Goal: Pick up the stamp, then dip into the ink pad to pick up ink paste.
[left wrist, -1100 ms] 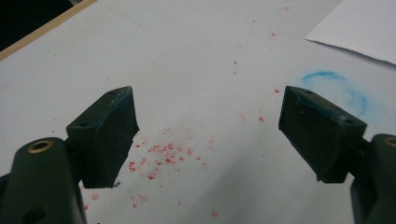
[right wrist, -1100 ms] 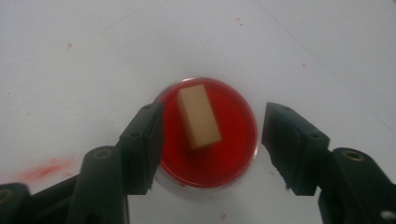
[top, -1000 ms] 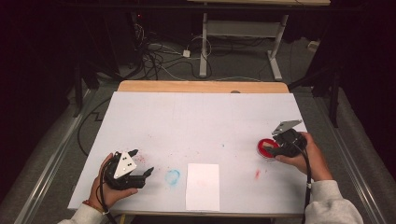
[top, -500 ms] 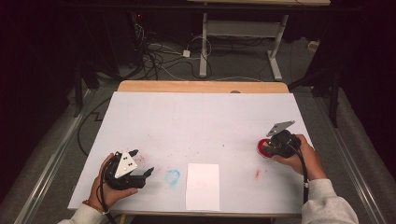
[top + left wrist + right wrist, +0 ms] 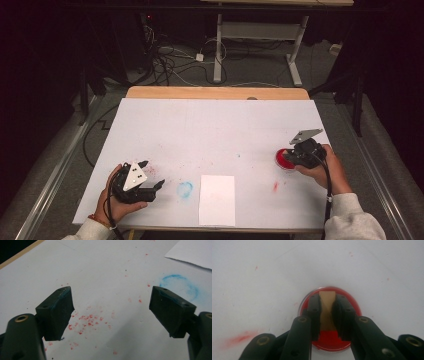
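dark room, white tabletop (image 5: pixel 215 130) speckled with red and blue. over the last second the right tongs (image 5: pixel 327 312) slid a bit nearer the person, so the dip looks underway. they're clamped on a tan stamp (image 5: pixel 327 305) over the red pad (image 5: pixel 330 340). left tongs (image 5: pixel 110 312) gape, empty.

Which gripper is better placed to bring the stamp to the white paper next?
Right. The right gripper is shut on the wooden stamp over the red ink pad. The left gripper is open, holding nothing, though nearer the white paper.
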A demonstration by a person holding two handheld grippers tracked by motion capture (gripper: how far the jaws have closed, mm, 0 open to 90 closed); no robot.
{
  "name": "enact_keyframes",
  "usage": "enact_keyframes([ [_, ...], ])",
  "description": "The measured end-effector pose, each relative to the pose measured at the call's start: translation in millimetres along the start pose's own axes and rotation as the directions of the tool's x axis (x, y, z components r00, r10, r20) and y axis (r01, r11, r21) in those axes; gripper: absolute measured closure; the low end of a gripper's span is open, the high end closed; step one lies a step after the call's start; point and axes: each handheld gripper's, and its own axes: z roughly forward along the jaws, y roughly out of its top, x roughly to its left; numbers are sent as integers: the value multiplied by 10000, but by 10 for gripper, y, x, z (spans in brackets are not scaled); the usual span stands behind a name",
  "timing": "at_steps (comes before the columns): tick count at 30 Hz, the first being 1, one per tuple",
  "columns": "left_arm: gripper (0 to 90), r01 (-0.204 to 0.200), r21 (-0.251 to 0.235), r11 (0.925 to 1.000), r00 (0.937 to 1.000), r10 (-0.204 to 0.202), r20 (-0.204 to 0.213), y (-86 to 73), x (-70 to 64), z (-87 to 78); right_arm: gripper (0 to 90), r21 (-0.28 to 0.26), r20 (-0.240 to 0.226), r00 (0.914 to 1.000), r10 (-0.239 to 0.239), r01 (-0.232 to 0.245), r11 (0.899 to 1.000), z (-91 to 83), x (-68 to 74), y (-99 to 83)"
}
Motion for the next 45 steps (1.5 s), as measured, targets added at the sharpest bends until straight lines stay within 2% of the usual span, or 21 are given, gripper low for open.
enact_keyframes([
  [2, 188, -18, -25, 10000, 10000, 18, -44, 2, 1, -6, 766, -51, 85, 9999, 59, -58, 10000, -40, -6, 3],
  [5, 188, -11, -52, 10000, 10000, 11, -63, 3, 2, -11, 765, -547, 287, 9987, 427, -411, 9977, -166, -13, 4],
  [10, 192, -70, -1, 10000, 10000, 70, 7, 4, -4, -7, 766, -1158, 756, 9938, 812, -721, 9906, -380, 4, 32],
  [16, 192, -171, 20, 9999, 9998, 171, -125, 8, -5, -11, 766, -1604, 931, 9916, 898, -741, 9843, -476, 38, 57],
  [21, 192, -245, -30, 9997, 9996, 245, -131, 7, -11, -10, 766, -1619, 962, 9910, 931, -768, 9838, -486, 57, 55],
  [31, 193, -64, -2, 10000, 10000, 64, -38, -27, 38, 31, 766, -1675, 1080, 9887, 1043, -853, 9822, -540, 39, 35],
  [37, 203, -229, -9, 9997, 9997, 229, -4, -10, 10, 23, 766, -1333, 1085, 9902, 880, -732, 9884, -453, 65, 8],
  [41, 203, -196, -63, 9998, 9998, 197, 44, -7, 3, 22, 766, -1135, 1005, 9909, 901, -785, 9904, -391, 68, -8],
  [43, 203, -179, -70, 9998, 9998, 179, 24, -2, 9, 28, 766, -1003, 845, 9916, 983, -896, 9909, -307, 64, -25],
  [44, 203, -190, -47, 9998, 9998, 190, 22, -3, 11, 32, 766, -1003, 845, 9916, 983, -896, 9909, -307, 64, -25],
  [45, 203, -212, 8, 9998, 9998, 212, 12, -7, 12, 35, 766, -817, 875, 9913, 982, -911, 9925, -234, 57, -36],
])
